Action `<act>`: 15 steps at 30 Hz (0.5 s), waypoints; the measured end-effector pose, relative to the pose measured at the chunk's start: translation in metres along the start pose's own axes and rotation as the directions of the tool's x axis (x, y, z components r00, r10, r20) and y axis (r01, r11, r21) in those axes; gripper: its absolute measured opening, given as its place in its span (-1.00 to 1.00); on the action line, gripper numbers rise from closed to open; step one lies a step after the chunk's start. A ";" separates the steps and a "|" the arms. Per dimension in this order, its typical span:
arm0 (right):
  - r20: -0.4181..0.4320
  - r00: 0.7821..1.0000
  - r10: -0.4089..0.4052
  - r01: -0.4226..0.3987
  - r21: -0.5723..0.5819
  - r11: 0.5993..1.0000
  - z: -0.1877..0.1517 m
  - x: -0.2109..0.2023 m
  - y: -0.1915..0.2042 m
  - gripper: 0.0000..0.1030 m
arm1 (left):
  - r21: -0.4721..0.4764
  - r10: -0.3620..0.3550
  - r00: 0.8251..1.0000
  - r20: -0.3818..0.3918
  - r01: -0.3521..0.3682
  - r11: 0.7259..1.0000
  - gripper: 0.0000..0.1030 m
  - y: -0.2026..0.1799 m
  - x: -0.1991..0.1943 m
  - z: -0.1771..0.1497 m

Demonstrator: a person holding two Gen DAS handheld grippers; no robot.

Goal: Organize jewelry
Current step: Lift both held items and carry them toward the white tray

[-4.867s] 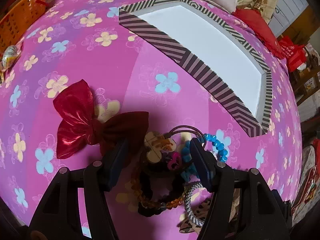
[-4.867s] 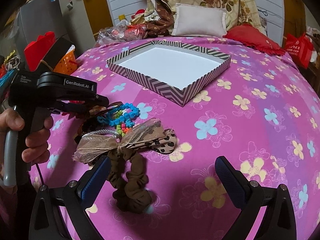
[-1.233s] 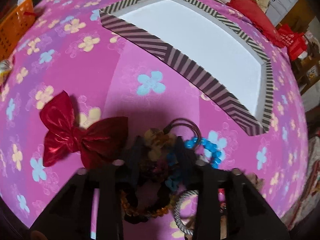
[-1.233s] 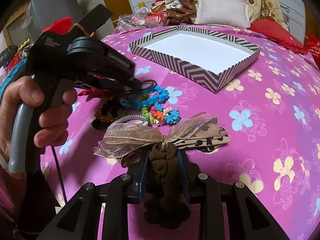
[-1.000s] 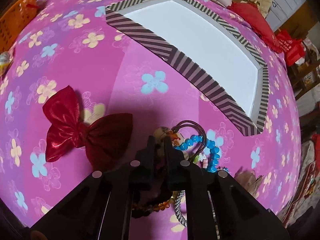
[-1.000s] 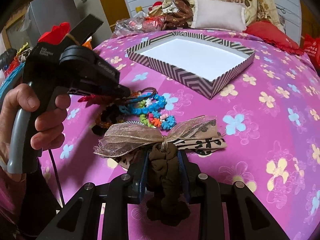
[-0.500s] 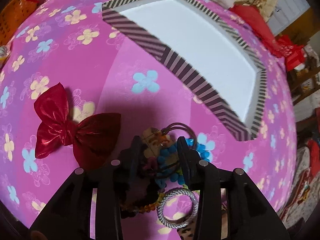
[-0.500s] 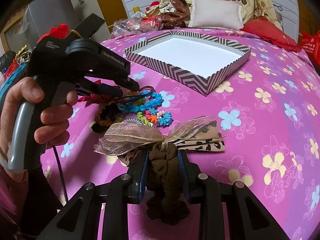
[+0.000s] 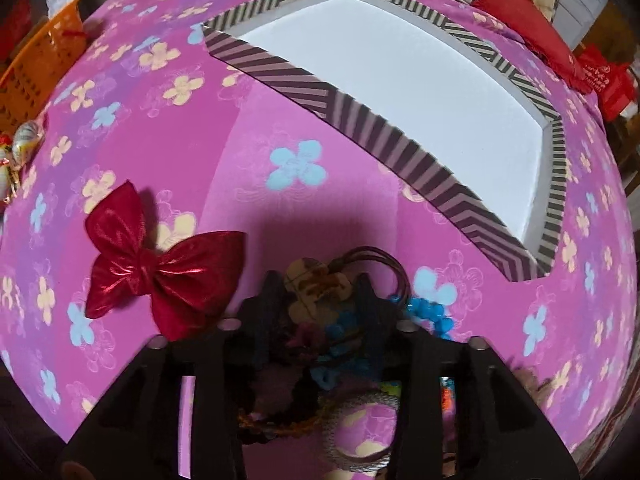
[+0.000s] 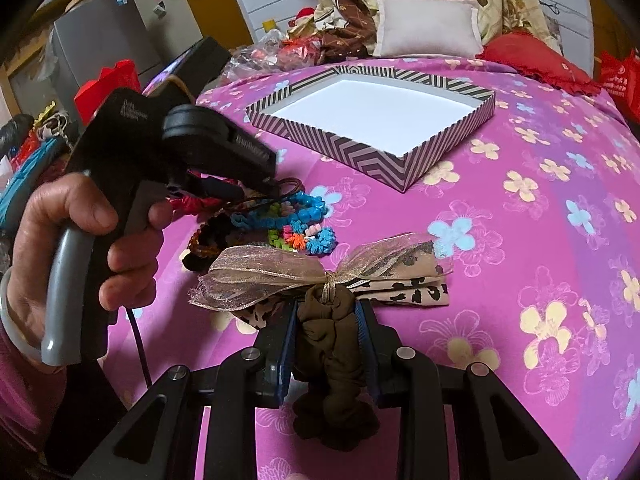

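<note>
Near the front edge of a pink flowered bedspread (image 9: 280, 120): a tangled heap (image 10: 280, 224) of bead bracelets and hair ties. Straddled by the left gripper (image 9: 319, 280), pointing steeply down, jaws closing, with a wooden flower charm (image 9: 316, 284) and blue beads between the fingers; no firm pinch visible. Just left of that gripper, clear of the heap: a shiny red bow (image 9: 156, 276), flat on the cloth.

Seen from the right wrist: a hand (image 10: 80, 248) wrapped around the left gripper's grey handle, cable hanging below. Closest to this camera, clamped tight between the right gripper's (image 10: 326, 312) blue pads: a brown scrunchie (image 10: 328, 344), topped by a sheer bow (image 10: 280, 272) lying just beside the heap.

Beyond the heap, across a bare strip of cloth: a shallow striped box (image 10: 360, 156), white inside, nothing in it, one corner aimed toward the grippers. Wide bare cloth to the right of box and bow. Off the bed's left edge: an orange basket (image 9: 36, 68).
</note>
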State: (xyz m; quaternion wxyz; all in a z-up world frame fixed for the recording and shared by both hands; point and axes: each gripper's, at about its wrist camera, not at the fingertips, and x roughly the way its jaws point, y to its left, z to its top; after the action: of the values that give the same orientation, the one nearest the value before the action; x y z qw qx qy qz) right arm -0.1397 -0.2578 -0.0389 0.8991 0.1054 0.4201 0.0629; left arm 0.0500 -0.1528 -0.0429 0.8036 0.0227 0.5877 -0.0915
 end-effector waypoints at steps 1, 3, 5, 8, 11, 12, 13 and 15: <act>0.006 1.000 -0.002 0.002 0.000 1.000 0.000 -0.002 0.000 -0.46 | 0.000 -0.017 1.000 -0.001 0.017 1.000 -0.34 0.003 0.000 0.000; 0.017 1.000 -0.003 0.003 0.001 1.000 0.002 -0.005 0.001 -0.46 | -0.004 -0.050 0.999 -0.002 0.050 0.999 -0.34 0.010 -0.001 0.000; 0.022 1.000 -0.005 0.005 0.002 1.000 0.003 -0.006 0.001 -0.46 | -0.024 -0.087 0.996 -0.008 0.087 0.996 -0.34 0.019 -0.003 -0.001; 0.028 1.000 -0.007 0.007 0.001 1.000 0.005 -0.010 0.001 -0.46 | -0.032 -0.109 0.994 0.005 0.109 0.994 -0.34 0.028 -0.016 -0.001; 0.039 0.999 -0.002 0.002 0.006 1.000 0.008 -0.015 0.003 -0.46 | -0.024 -0.118 0.993 0.026 0.118 0.993 -0.34 0.033 -0.034 -0.002; 0.043 0.999 -0.001 0.000 0.006 1.000 0.009 -0.017 0.003 -0.46 | -0.022 -0.120 0.992 0.031 0.120 0.992 -0.34 0.034 -0.038 -0.002; 0.049 0.999 -0.001 0.001 0.004 1.000 0.010 -0.019 0.004 -0.46 | -0.021 -0.123 0.992 0.040 0.124 0.992 -0.34 0.036 -0.045 -0.001; 0.058 0.998 -0.003 0.003 -0.004 1.000 0.013 -0.023 0.007 -0.46 | -0.017 -0.134 0.989 0.055 0.135 0.991 -0.34 0.037 -0.055 -0.001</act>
State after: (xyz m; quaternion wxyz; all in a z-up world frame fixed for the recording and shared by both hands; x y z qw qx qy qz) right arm -0.1445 -0.2576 -0.0120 0.9112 0.1046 0.3941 0.0596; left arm 0.0398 -0.1102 0.0067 0.8111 -0.0279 0.5672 -0.1399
